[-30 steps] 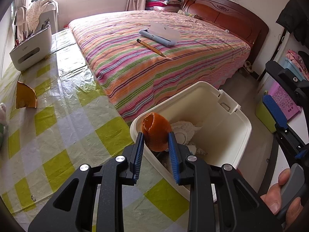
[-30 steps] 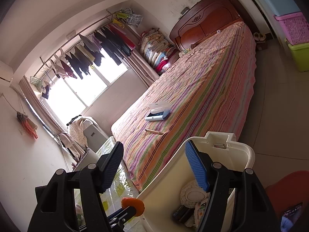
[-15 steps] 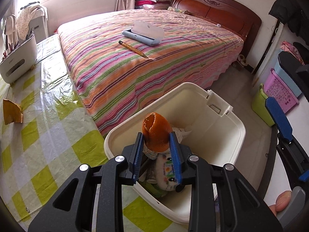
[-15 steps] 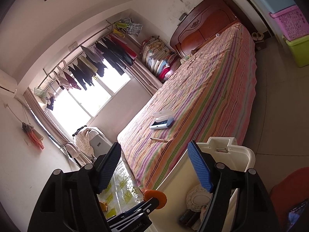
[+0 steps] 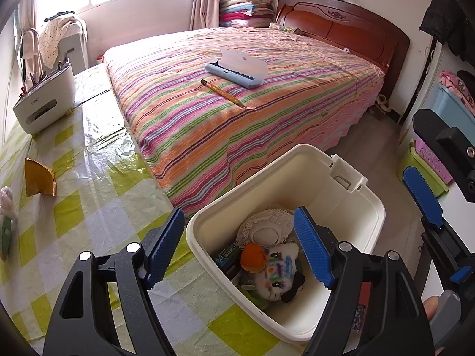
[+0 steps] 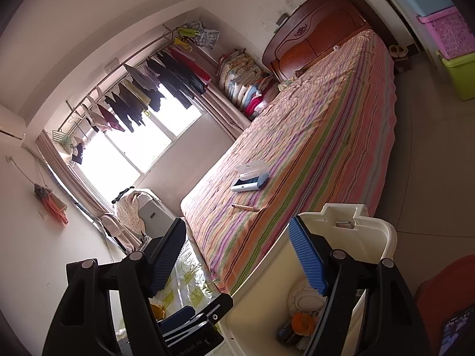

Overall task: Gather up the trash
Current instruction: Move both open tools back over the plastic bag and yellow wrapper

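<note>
A cream plastic bin (image 5: 368, 201) stands beside the checked table (image 5: 89, 213). An orange peel (image 5: 253, 257) lies inside it on other trash, next to a white lace piece and a scribbled white toy. My left gripper (image 5: 239, 246) is open and empty above the bin's near rim. My right gripper (image 6: 237, 258) is open and empty, held above the bin (image 6: 389, 237); the peel also shows in the right wrist view (image 6: 302, 323). A gold-brown wrapper (image 5: 40, 178) sits on the table at the left.
A striped bed (image 5: 252, 103) lies behind the bin with a pencil (image 5: 222, 92) and a blue-and-white case (image 5: 237, 68) on it. A white organiser (image 5: 44, 98) stands at the table's far left. Coloured storage bins (image 5: 427, 160) stand at the right.
My left gripper opened and let go of the orange peel, which dropped into the bin. The right gripper stayed open and shifted only slightly.
</note>
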`<state>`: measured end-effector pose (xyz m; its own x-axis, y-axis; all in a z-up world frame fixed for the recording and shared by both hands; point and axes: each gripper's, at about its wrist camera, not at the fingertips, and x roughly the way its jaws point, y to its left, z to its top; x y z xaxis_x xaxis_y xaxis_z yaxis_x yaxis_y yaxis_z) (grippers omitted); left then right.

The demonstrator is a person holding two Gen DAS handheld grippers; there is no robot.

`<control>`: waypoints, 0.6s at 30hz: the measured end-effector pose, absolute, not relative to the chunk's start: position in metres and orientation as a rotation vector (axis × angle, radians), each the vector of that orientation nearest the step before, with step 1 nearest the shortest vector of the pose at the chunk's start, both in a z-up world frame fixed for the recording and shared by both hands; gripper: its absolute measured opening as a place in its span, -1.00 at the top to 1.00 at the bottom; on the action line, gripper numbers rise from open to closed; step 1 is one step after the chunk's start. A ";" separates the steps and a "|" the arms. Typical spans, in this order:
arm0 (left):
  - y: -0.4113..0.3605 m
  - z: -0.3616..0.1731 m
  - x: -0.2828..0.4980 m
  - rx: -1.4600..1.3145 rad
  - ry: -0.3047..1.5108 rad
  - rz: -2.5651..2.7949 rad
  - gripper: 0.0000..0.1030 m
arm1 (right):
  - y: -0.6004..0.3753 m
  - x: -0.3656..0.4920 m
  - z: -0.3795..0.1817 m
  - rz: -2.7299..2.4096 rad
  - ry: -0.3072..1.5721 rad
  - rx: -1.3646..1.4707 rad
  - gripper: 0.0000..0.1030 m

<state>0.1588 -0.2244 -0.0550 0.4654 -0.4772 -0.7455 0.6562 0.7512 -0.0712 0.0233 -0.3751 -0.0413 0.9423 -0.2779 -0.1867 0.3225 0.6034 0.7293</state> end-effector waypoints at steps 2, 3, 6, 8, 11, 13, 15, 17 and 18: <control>-0.219 -0.055 0.158 0.245 0.831 -0.694 -0.47 | -0.374 0.024 -0.041 -0.346 0.060 0.853 -0.36; -0.216 -0.056 0.158 0.251 0.831 -0.689 -0.49 | -0.374 0.024 -0.041 -0.346 0.061 0.851 -0.36; -0.205 -0.058 0.157 0.262 0.833 -0.674 -0.51 | -0.371 0.024 -0.040 -0.349 0.062 0.845 -0.36; -0.197 -0.059 0.156 0.273 0.836 -0.662 -0.51 | -0.370 0.026 -0.040 -0.349 0.069 0.841 -0.36; -0.183 -0.060 0.158 0.282 0.837 -0.640 -0.53 | -0.368 0.030 -0.040 -0.347 0.084 0.832 -0.36; -0.174 -0.061 0.161 0.279 0.838 -0.620 -0.55 | -0.366 0.033 -0.040 -0.343 0.097 0.823 -0.36; -0.164 -0.061 0.165 0.260 0.846 -0.607 -0.56 | -0.363 0.035 -0.039 -0.339 0.105 0.814 -0.36; -0.155 -0.060 0.170 0.225 0.853 -0.599 -0.56 | -0.360 0.037 -0.039 -0.338 0.113 0.801 -0.36; -0.151 -0.059 0.172 0.207 0.854 -0.596 -0.56 | -0.358 0.038 -0.038 -0.339 0.115 0.793 -0.36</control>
